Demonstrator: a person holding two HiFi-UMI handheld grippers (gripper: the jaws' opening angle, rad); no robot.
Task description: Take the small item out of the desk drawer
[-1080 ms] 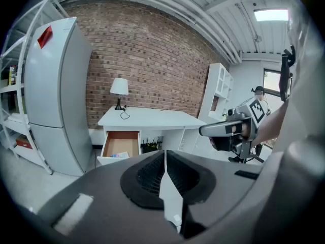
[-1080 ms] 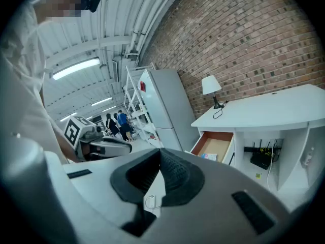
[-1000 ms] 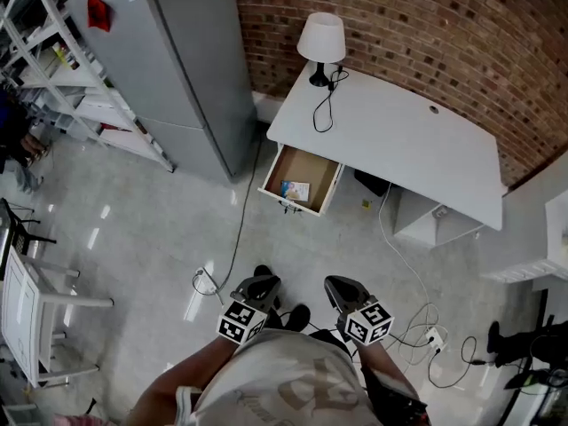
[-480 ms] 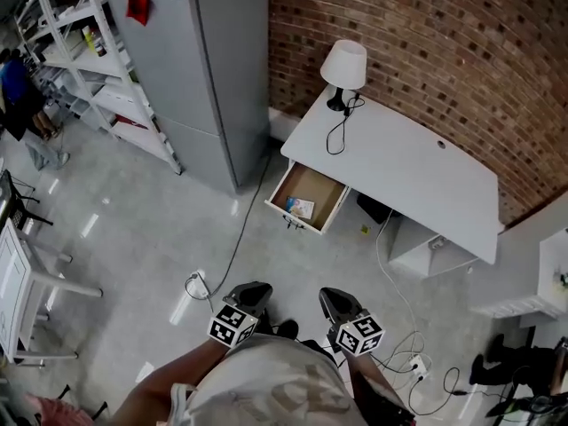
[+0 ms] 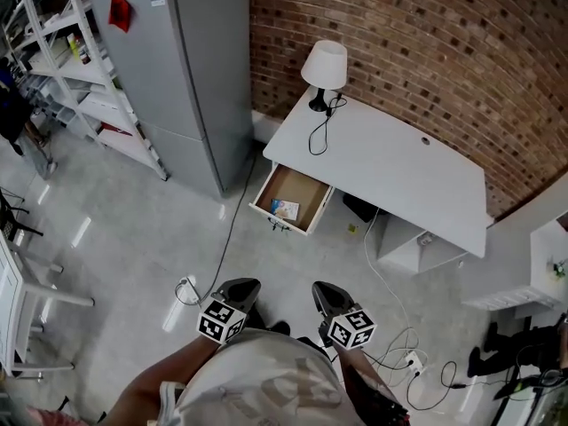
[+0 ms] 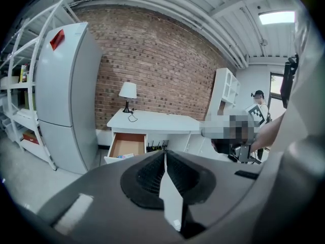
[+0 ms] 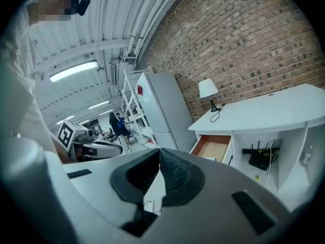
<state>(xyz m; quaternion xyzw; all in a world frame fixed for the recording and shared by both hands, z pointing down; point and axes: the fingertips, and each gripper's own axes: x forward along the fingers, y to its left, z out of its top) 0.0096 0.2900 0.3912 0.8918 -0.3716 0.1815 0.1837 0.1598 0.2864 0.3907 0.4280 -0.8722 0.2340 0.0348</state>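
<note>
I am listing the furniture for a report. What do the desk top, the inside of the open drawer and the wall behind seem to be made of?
Desk top: smooth, matte white, likely painted or laminated board.
Drawer inside: plain brown, unpainted, probably wood or fibreboard.
Wall: red-brown brick with pale mortar lines, rough and bare.

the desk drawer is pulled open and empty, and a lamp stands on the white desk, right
Not quite: the drawer is pulled open but not empty. The head view shows a small item lying in it, near the front. The lamp does stand on the white desk.
</note>
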